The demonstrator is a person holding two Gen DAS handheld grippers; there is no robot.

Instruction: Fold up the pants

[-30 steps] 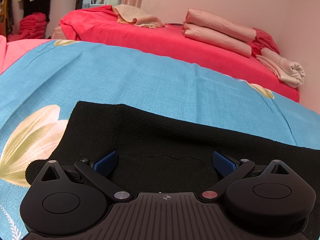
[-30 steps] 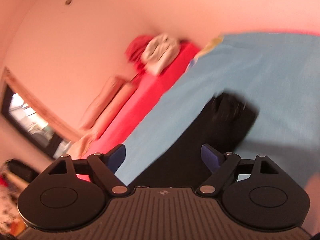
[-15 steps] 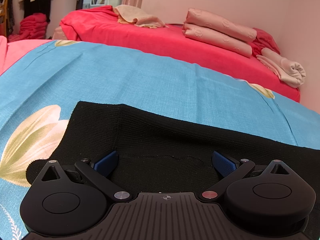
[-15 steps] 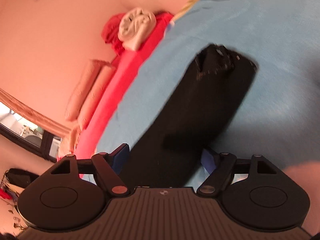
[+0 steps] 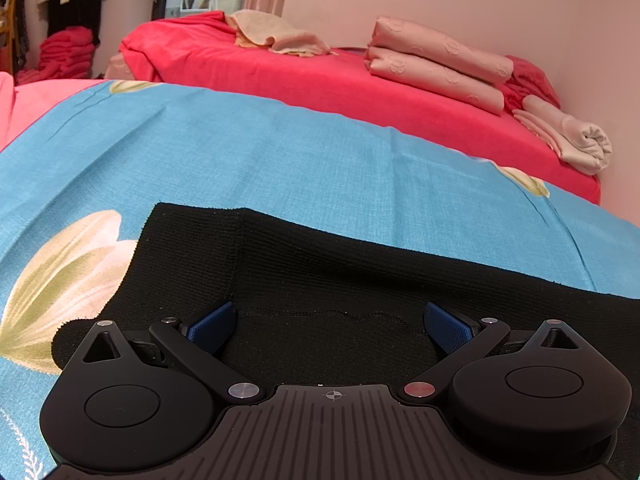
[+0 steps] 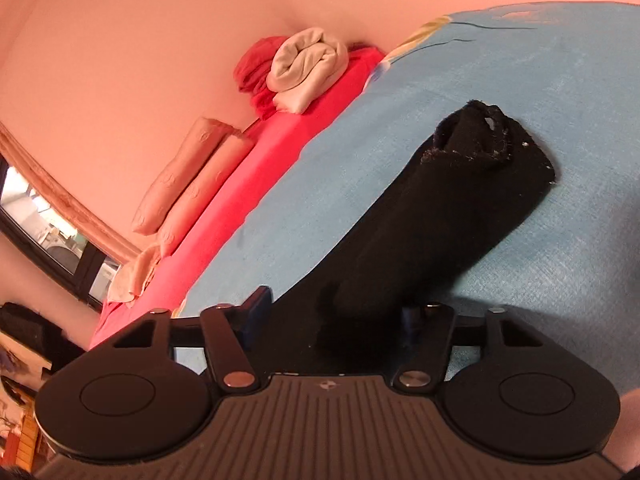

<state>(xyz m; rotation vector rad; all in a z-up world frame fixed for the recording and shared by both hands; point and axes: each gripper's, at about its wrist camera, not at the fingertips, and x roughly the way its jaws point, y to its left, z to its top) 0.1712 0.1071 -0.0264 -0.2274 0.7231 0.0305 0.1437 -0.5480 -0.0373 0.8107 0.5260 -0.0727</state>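
Note:
Black knit pants (image 5: pixel 328 264) lie flat on a blue flowered sheet (image 5: pixel 280 152). My left gripper (image 5: pixel 330 326) hovers low over the near part of the pants, open wide, with only flat fabric under its blue pads (image 5: pixel 212 326). In the right wrist view one black pant leg (image 6: pixel 432 216) runs away to its frayed cuff (image 6: pixel 484 136). My right gripper (image 6: pixel 334 312) is down at the near end of this leg. Its jaws are closing with the leg's fabric between them. The fingertips are dark against the cloth, and I see no pinch in it.
A red sheet (image 5: pixel 340 80) covers the bed beyond the blue one. On it lie folded pink bedding (image 5: pixel 436 68), a rolled beige cloth (image 5: pixel 572 140) and a crumpled beige cloth (image 5: pixel 276 36). A pink wall (image 6: pixel 160 60) runs behind, and a window (image 6: pixel 48 232) shows far left.
The right gripper has sunk and moved in over the pant leg, and its jaws have narrowed around the fabric. The left gripper and the pants under it are unchanged.

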